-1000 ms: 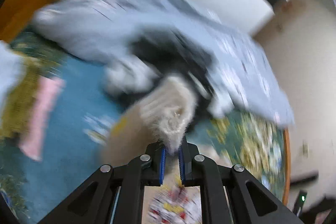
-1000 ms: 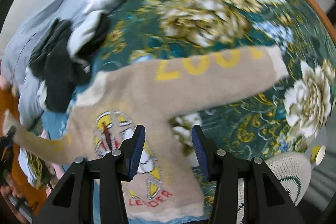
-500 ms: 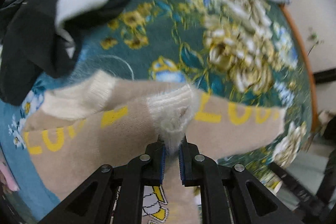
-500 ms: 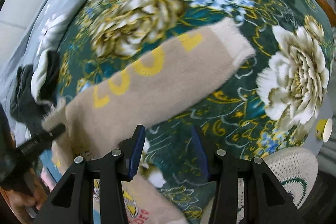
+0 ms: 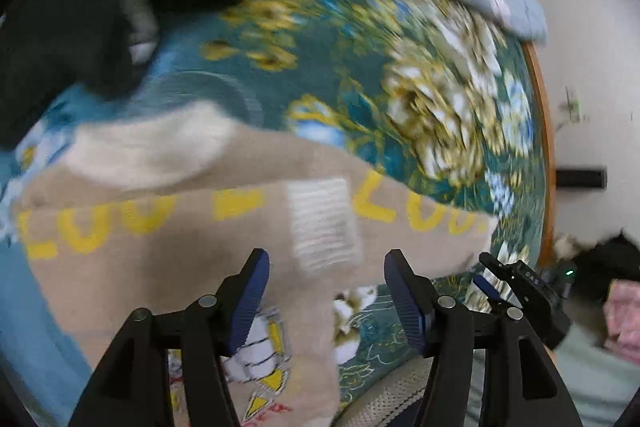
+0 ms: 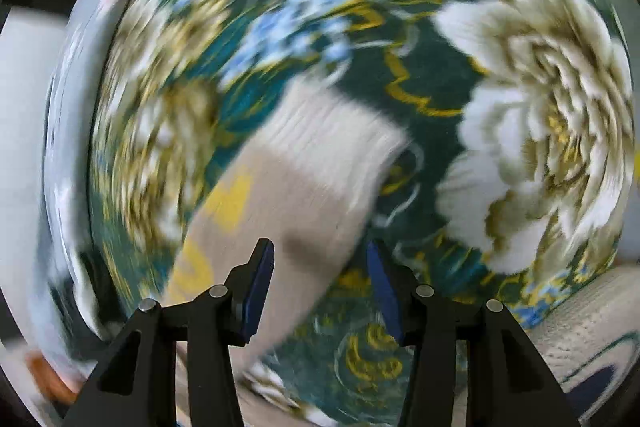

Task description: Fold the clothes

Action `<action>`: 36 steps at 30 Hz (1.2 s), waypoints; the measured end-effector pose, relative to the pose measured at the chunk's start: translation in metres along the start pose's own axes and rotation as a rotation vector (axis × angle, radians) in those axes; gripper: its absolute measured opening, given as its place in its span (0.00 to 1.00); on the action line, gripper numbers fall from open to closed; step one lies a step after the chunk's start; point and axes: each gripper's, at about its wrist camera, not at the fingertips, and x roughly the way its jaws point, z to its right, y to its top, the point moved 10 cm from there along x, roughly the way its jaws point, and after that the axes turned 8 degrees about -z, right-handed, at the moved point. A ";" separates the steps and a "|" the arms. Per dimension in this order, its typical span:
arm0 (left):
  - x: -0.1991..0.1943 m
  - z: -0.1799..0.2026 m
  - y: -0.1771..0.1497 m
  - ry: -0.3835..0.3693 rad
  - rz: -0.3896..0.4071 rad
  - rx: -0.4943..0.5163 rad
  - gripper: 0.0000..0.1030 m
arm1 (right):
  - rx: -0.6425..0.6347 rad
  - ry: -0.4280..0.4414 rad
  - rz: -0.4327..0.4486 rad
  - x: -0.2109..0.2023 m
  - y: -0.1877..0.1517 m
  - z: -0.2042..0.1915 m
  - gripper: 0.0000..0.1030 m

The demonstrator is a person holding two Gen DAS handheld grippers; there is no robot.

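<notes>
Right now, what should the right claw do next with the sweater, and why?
Probably ease forward and close on the cuff. The right claw is open with that sleeve lying flat between its fingers, while the other cuff already lies folded across the sweater.

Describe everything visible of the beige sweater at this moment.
The beige sweater looks like fuzzy knit with yellow lettering along both sleeves, a cream ribbed collar and cuffs, and a cartoon print with red text on the chest. It lies flat, front up, on the floral blanket. One sleeve is folded across the chest, its cuff on top; the other sleeve's cuff lies outstretched. Neither gripper holds it.
</notes>
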 end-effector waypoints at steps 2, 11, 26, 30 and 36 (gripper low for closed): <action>-0.016 -0.033 -0.006 -0.002 0.023 -0.090 0.62 | 0.082 0.062 0.002 0.003 0.010 0.005 0.48; -0.053 -0.133 -0.046 -0.011 0.086 -0.363 0.62 | 0.087 0.041 0.061 -0.011 0.010 -0.017 0.13; -0.092 -0.177 -0.090 -0.127 0.179 -0.482 0.62 | -0.916 -0.005 -0.011 -0.022 -0.234 -0.242 0.12; -0.112 -0.206 -0.104 -0.121 0.224 -0.514 0.62 | -1.081 -0.008 -0.119 0.027 -0.315 -0.277 0.12; -0.131 -0.257 -0.123 -0.106 0.262 -0.613 0.62 | -1.251 -0.121 -0.246 0.099 -0.402 -0.278 0.12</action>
